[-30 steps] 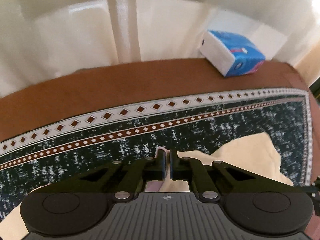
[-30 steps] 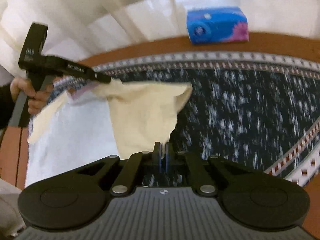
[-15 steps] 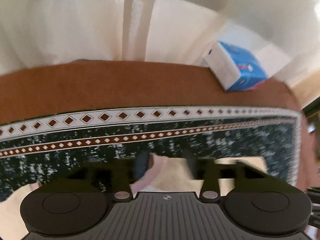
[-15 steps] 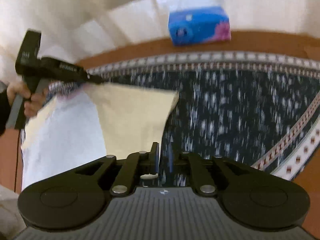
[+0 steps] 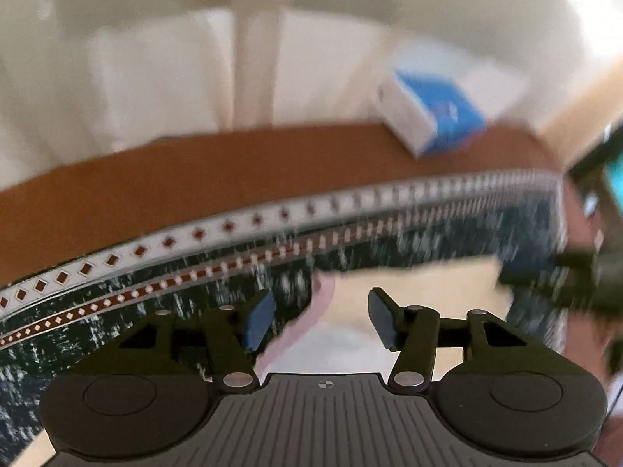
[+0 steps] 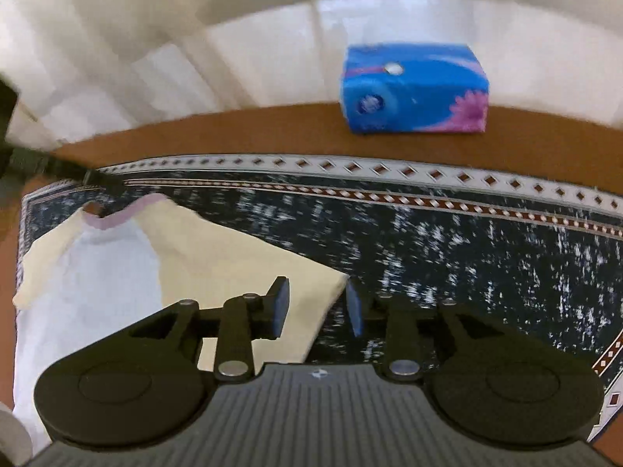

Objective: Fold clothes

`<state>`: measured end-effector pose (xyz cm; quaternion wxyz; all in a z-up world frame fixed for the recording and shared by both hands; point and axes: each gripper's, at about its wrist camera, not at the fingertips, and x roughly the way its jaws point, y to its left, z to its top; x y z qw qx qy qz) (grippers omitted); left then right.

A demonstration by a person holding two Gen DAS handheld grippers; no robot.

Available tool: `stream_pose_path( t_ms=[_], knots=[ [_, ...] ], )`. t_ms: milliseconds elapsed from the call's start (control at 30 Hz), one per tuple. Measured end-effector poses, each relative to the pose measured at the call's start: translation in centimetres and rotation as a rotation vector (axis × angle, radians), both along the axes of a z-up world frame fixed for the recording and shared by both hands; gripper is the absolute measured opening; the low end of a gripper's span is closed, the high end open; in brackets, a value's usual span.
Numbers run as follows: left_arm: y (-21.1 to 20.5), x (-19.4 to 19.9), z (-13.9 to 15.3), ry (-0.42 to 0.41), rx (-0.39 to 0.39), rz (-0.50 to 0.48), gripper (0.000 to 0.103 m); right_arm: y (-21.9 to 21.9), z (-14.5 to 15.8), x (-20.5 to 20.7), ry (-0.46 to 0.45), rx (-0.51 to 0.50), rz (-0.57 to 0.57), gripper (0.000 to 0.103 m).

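My surface (image 6: 241,132) is brown wood, covered by one dark speckled cloth (image 6: 467,257) with a white diamond border, and pale curtains (image 6: 117,58) hang behind it. One blue tissue pack (image 6: 414,87) stands on the bare wood at the far edge, well apart from the one shirt (image 6: 117,272) (white body, cream sleeves, pink collar). The shirt lies flat on the cloth's left part, collar toward the far edge, long axis running from me to the curtains, one cream sleeve folded across toward my right tool (image 6: 316,307). That tool's fingers stand apart over the sleeve's corner; my left tool (image 5: 319,321) also gapes, above the collar, gripping nothing.
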<state>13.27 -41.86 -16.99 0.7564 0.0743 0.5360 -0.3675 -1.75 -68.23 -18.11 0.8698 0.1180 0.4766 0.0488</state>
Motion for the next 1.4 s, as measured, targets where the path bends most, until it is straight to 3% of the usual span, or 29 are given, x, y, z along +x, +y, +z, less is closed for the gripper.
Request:
stream_pose_path(
  t_ms=[67, 100, 133, 167, 200, 233, 300, 367, 433, 500, 600, 733, 867, 967, 1200, 1400],
  knots=[
    [-0.6, -0.4, -1.0, 0.010, -0.011, 0.011, 0.061, -0.3, -0.4, 0.2, 0.005, 0.011, -0.012, 0.036],
    [-0.9, -0.4, -1.3, 0.005, -0.009, 0.021, 0.051, -0.4, -0.5, 0.3, 0.004, 0.018, -0.015, 0.036],
    [-1.2, -0.4, -1.6, -0.001, -0.005, 0.030, 0.029, -0.4, -0.6, 0.3, 0.006, 0.029, -0.012, 0.035],
    [-1.6, -0.2, -1.9, -0.015, 0.020, 0.040, 0.020, -0.3, -0.7, 0.5, 0.014, 0.038, -0.004, 0.033],
    [-1.9, -0.2, -2.1, -0.035, 0.039, 0.046, 0.013, -0.2, -0.8, 0.6, 0.024, 0.044, 0.008, 0.027],
    [-2.1, -0.1, -2.2, -0.059, 0.049, 0.055, 0.009, -0.1, -1.0, 0.8, 0.031, 0.046, 0.018, 0.004],
    [-2.2, 0.2, -2.2, -0.081, 0.056, 0.088, 0.009, -0.3, -1.2, 1.1, 0.029, 0.026, -0.004, 0.000],
    [-2.3, 0.3, -2.1, -0.098, 0.060, 0.116, 0.017, -0.9, -1.6, 1.5, 0.022, 0.037, -0.054, 0.000],
    [-2.4, 0.1, -1.7, -0.125, 0.066, 0.133, 0.039, -1.3, -1.7, 1.6, 0.022, 0.071, -0.077, 0.002],
    [-2.0, -0.4, -0.5, -0.181, 0.079, 0.156, 0.047, -1.3, -0.9, 1.3, 0.001, 0.066, -0.069, 0.004],
    [-1.5, -2.3, 2.1, -0.244, 0.068, 0.154, 0.048, -1.4, 0.8, 0.4, -0.046, 0.056, -0.051, 0.007],
    [-3.3, -8.4, 4.7, -0.250, 0.046, 0.003, 0.054, -1.9, 2.0, 0.1, -0.074, 0.053, -0.037, 0.014],
    [-6.0, -16.2, 4.0, -0.182, 0.026, -0.112, 0.054, -1.7, 2.2, 0.1, -0.081, 0.066, -0.008, 0.027],
    [-7.7, -20.5, 2.2, -0.186, 0.059, -0.113, 0.054, -1.3, 2.0, 0.1, -0.083, 0.063, 0.023, 0.030],
    [-9.0, -22.7, 0.0, -0.158, 0.115, -0.031, 0.055, -1.1, 1.1, 0.2, -0.057, 0.053, 0.070, 0.031],
    [-10.4, -22.5, -0.6, -0.235, 0.154, 0.025, 0.058, -1.2, 0.4, 0.1, -0.047, 0.081, 0.086, 0.032]
  ],
)
